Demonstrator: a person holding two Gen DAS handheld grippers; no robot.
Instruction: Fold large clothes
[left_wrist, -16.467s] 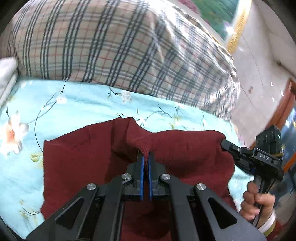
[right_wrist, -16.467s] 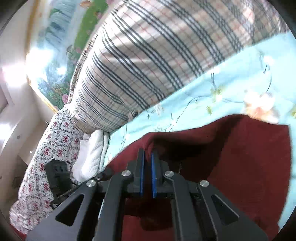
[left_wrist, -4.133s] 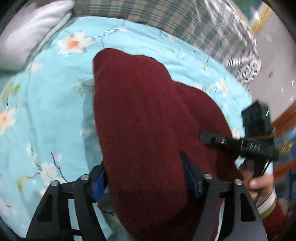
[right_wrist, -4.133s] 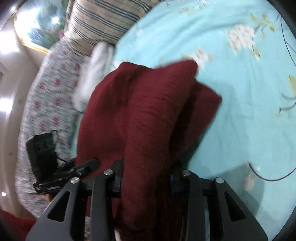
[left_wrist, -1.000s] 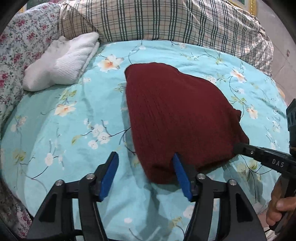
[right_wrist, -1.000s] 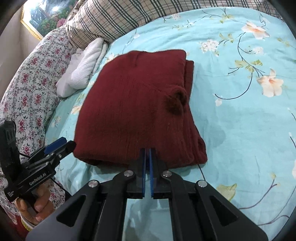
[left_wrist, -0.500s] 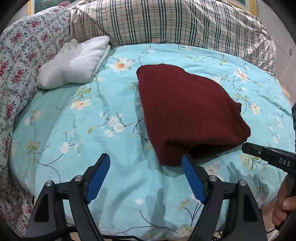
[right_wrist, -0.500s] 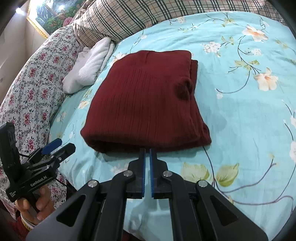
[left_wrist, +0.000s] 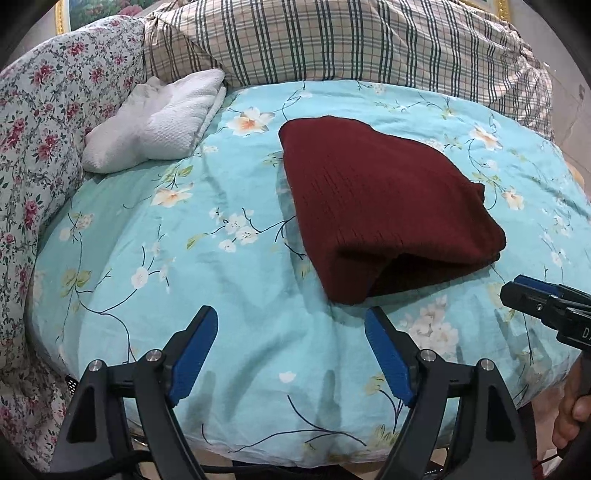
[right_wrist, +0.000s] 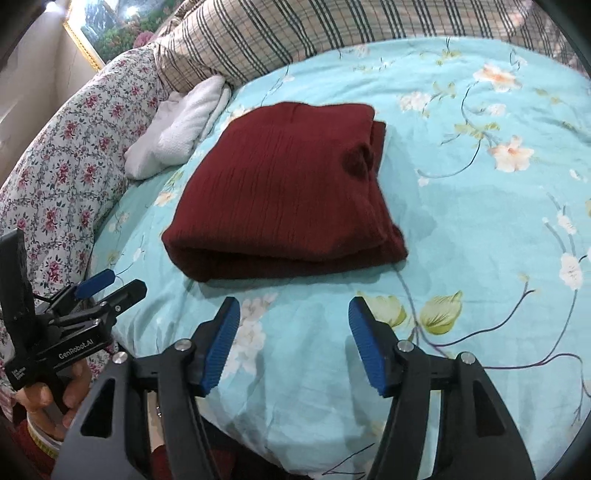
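A dark red knit sweater (left_wrist: 384, 206) lies folded into a thick rectangle on the light blue floral bed sheet (left_wrist: 207, 266). It also shows in the right wrist view (right_wrist: 288, 192). My left gripper (left_wrist: 290, 321) is open and empty, pulled back near the bed's front edge, just short of the sweater's near corner. My right gripper (right_wrist: 293, 306) is open and empty, a little in front of the sweater's folded edge. Each gripper also shows in the other's view: the right one (left_wrist: 532, 295) at the right edge, the left one (right_wrist: 110, 284) at the lower left.
A folded white towel (left_wrist: 159, 122) lies at the back left of the bed. A plaid pillow (left_wrist: 332, 40) runs along the headboard side. A floral quilt (left_wrist: 40, 122) is bunched along the left. The bed's front edge (left_wrist: 295, 454) is just below my grippers.
Both grippers have drawn back from the folded sweater toward the bed's front edge. The right gripper, shut half a second ago, now stands open. The sweater lies still.
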